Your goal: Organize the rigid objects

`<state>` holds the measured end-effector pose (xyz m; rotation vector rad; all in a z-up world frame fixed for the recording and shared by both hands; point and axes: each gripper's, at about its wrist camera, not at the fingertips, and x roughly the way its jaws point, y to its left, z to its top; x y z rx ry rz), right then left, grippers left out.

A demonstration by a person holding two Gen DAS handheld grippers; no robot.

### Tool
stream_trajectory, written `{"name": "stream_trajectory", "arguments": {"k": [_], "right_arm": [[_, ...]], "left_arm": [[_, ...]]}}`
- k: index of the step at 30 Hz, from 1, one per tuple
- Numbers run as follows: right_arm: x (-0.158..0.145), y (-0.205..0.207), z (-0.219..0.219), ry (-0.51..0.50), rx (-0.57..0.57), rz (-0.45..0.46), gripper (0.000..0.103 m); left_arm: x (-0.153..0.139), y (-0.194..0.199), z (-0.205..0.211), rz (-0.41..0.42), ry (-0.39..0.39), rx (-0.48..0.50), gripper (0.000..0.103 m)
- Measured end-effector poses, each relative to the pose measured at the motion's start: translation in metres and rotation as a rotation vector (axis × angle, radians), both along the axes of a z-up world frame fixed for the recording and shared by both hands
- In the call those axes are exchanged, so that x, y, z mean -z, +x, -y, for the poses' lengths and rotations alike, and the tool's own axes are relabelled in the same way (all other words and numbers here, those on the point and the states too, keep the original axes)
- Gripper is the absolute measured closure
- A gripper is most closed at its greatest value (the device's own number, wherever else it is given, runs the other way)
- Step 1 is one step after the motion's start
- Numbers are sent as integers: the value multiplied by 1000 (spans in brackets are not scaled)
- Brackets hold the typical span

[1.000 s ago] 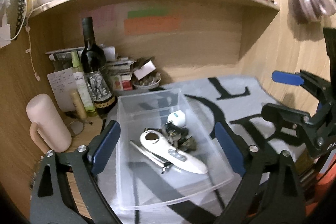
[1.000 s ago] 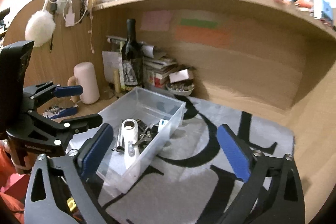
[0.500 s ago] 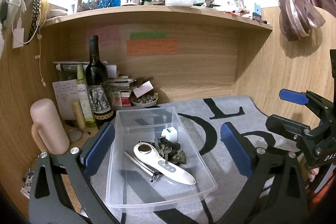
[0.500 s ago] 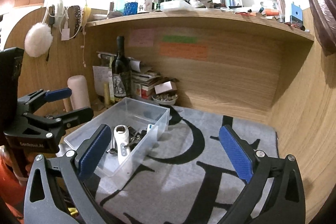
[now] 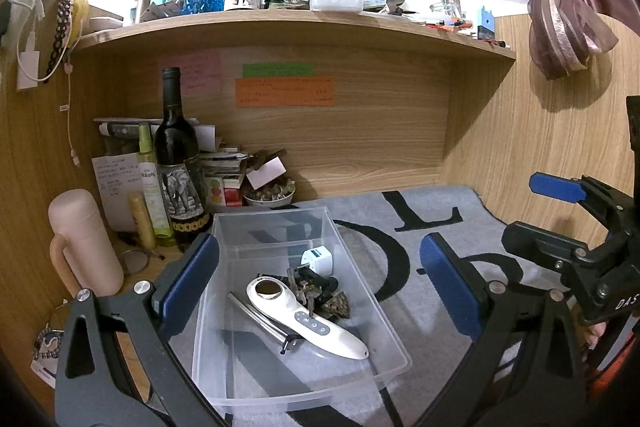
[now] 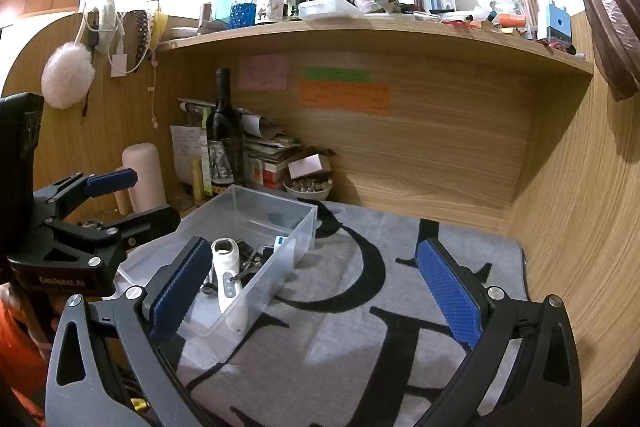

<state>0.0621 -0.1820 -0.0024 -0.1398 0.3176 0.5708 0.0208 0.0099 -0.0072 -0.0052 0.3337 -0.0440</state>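
Currently left gripper point(image 5: 320, 283) spread wide, empty, above clear bin point(image 5: 394, 347) on grey mat point(image 6: 340, 339); inside lie white handheld device point(image 5: 308, 319), metal rod point(image 5: 260, 319), white cube point(image 5: 318, 259). Right gripper point(image 6: 316, 291) likewise wide, empty, over mat.

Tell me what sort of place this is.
Probably a home desk nook: a wooden shelf crowded with bottles, sticky notes on the back panel, and a wine bottle beside stacked papers.
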Motion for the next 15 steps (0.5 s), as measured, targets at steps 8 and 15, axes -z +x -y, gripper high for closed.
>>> {"name": "stream_trajectory", "arguments": {"k": [8, 15], "right_arm": [[0, 1, -2, -3, 0, 0, 0], [0, 0, -4, -3, 2, -1, 0]], "left_arm": [[0, 1, -1, 1, -3, 1, 1], [-1, 3, -1, 0, -4, 4, 1]]}}
